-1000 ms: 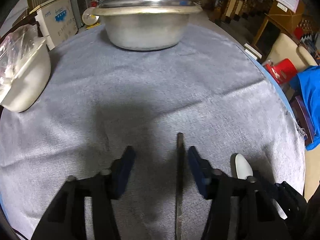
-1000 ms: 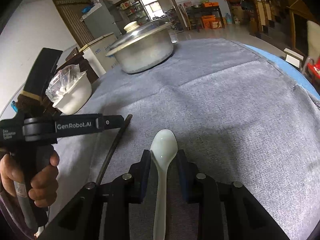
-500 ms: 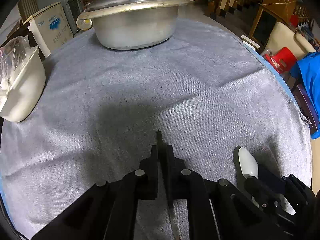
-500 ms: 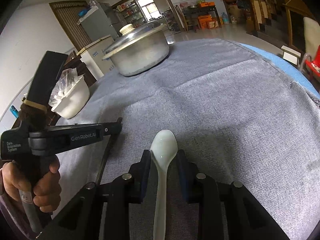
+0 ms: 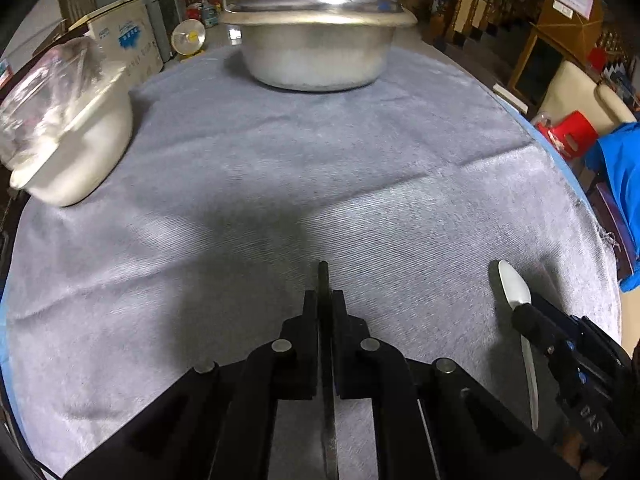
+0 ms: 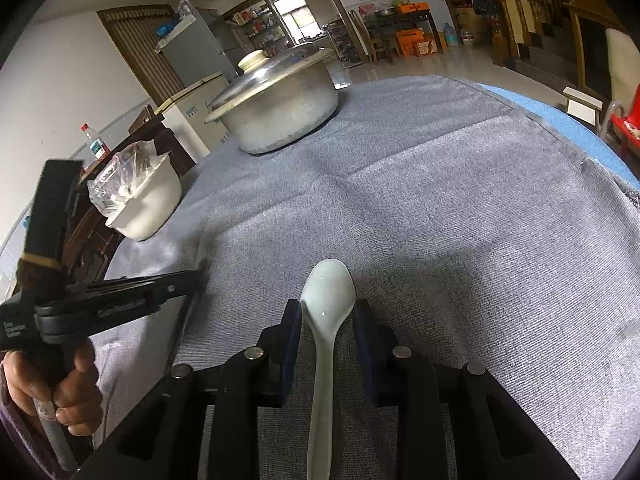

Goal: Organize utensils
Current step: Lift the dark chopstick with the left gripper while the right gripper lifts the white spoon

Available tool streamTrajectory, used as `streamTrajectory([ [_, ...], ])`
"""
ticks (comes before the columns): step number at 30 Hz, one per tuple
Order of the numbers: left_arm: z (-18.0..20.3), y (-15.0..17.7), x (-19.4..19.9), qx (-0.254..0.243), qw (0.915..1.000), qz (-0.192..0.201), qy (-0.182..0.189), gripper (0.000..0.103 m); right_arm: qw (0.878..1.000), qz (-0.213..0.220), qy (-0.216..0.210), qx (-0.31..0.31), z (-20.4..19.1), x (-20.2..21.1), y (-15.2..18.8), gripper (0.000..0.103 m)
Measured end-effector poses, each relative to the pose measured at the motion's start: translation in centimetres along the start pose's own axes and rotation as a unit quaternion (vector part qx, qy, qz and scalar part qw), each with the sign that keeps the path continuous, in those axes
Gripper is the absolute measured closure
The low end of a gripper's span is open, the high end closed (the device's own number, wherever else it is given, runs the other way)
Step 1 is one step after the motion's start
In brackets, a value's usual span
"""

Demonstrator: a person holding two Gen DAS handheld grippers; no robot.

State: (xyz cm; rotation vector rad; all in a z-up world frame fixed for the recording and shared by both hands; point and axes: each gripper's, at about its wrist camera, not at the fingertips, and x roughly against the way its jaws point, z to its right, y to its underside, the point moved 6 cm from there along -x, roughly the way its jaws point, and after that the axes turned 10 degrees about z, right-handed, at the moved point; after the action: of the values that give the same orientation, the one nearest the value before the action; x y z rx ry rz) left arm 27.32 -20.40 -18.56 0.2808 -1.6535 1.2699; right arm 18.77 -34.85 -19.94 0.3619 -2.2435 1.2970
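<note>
Left gripper (image 5: 324, 304) clenched on a thin dark chopstick (image 5: 323, 276); right gripper (image 6: 327, 312) grasps a pale ceramic spoon (image 6: 326, 300) near the grey-clothed worktop's (image 6: 460, 208) near edge.

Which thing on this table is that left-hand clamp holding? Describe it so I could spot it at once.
Start at the big lidded aluminium pot at the far side of the grey tablecloth, then come straight toward the near edge. There the left gripper is shut on a thin dark chopstick-like stick. Unlike the pale glossy ceramic spoon beside it, it is straight, narrow and nearly black.
</note>
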Motion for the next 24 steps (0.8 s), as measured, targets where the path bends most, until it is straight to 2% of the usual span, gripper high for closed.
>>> streamTrajectory([
  [11,-3.4,1.8,5.3,0.068,0.9963,0.051,-0.015,0.097,1.000,0.019,-0.021,-0.002,-0.5,0.7,-0.4,0.074],
  [18,-6.8,3.0,10.2,0.124,0.9855,0.105,-0.047,0.097,0.999,0.039,-0.036,-0.010,-0.8,1.3,-0.8,0.074],
  [24,-8.3,4.4,14.7,0.142,0.9775,0.139,-0.071,0.097,0.998,0.054,-0.029,-0.029,0.0,2.3,-1.0,0.074],
])
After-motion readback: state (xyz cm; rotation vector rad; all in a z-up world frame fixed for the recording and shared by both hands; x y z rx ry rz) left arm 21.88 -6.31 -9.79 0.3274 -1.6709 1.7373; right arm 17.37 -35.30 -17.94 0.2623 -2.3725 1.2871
